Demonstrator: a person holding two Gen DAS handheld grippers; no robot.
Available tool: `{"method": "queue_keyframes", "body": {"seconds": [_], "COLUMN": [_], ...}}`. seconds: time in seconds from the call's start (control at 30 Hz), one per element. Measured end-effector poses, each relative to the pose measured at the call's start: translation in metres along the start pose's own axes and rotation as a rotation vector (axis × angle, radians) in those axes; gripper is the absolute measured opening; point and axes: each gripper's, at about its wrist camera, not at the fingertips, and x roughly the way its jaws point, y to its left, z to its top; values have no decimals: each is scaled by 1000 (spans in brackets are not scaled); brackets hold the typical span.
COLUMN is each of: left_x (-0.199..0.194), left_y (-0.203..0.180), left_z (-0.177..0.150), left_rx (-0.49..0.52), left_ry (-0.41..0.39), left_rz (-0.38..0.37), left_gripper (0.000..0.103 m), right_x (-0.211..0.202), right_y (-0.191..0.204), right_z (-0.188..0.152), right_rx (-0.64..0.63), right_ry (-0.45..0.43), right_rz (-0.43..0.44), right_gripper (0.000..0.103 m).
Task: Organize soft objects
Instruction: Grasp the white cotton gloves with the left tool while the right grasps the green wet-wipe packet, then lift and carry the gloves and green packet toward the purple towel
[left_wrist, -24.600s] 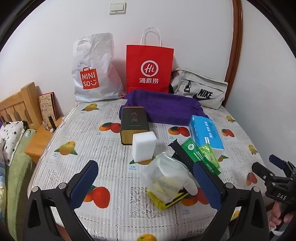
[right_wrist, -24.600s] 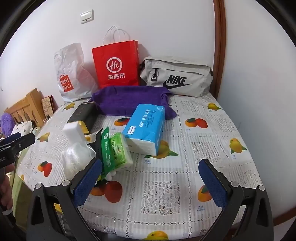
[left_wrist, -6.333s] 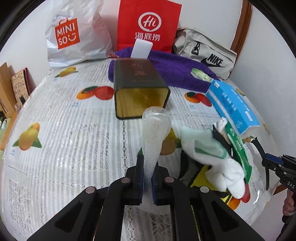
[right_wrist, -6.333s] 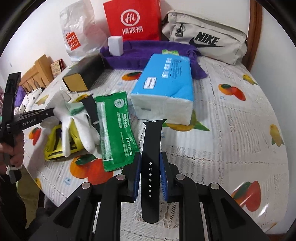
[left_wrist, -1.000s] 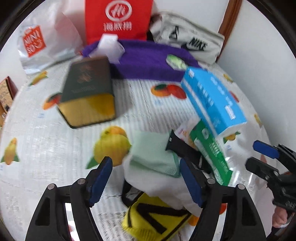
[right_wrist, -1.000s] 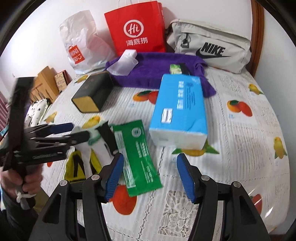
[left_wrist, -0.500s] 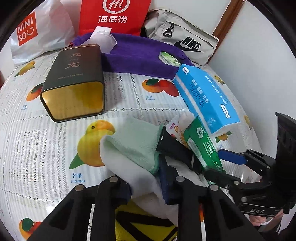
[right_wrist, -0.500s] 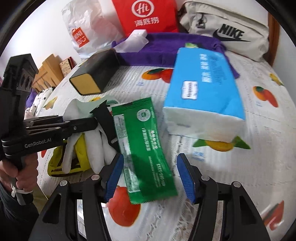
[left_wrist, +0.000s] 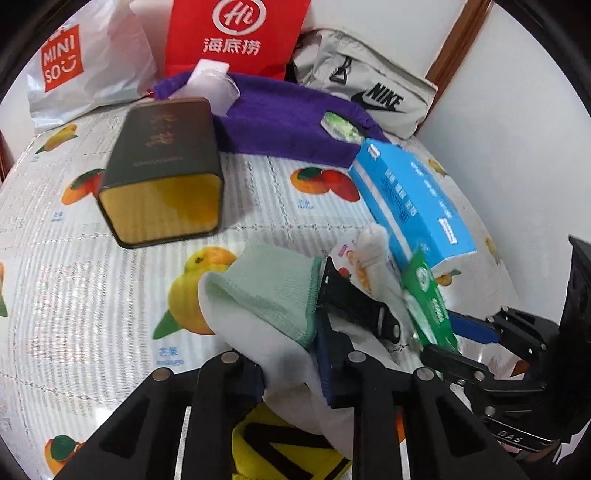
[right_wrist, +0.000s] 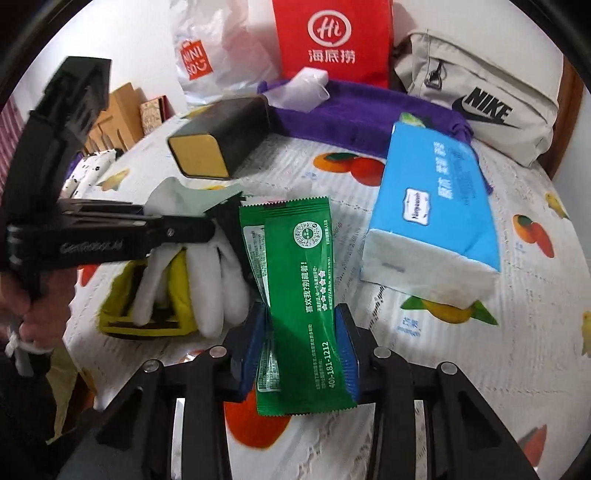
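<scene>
Left wrist view: my left gripper (left_wrist: 291, 354) has just closed and pinches the white glove (left_wrist: 258, 314) at its green cuff, near the table's front edge. A black strap (left_wrist: 354, 310) lies on the glove — lifting could drag it along.

Right wrist view: my right gripper (right_wrist: 301, 343), jaws just closing, squeezes the green packet (right_wrist: 299, 295), beside the blue tissue pack (right_wrist: 436, 206). The slick wrapper buckles — it may slip out.
</scene>
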Motion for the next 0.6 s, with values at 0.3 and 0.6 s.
{"method": "queue_keyframes", "body": {"seconds": [0.3,0.6], "left_x": [-31,-69], "left_y": [22,23], "left_z": [0,1], "left_rx": [-49,-41], "left_ry": [-72,-162], "left_rz": [18,34], "left_gripper": [12,12], "right_x": [-25,-19], "right_y": [-8,-25], "right_z": [-11,-25], "right_rx": [18,75], "right_ry": [-21,31], "right_rz": [-38,-92], "right_gripper": [38,38]}}
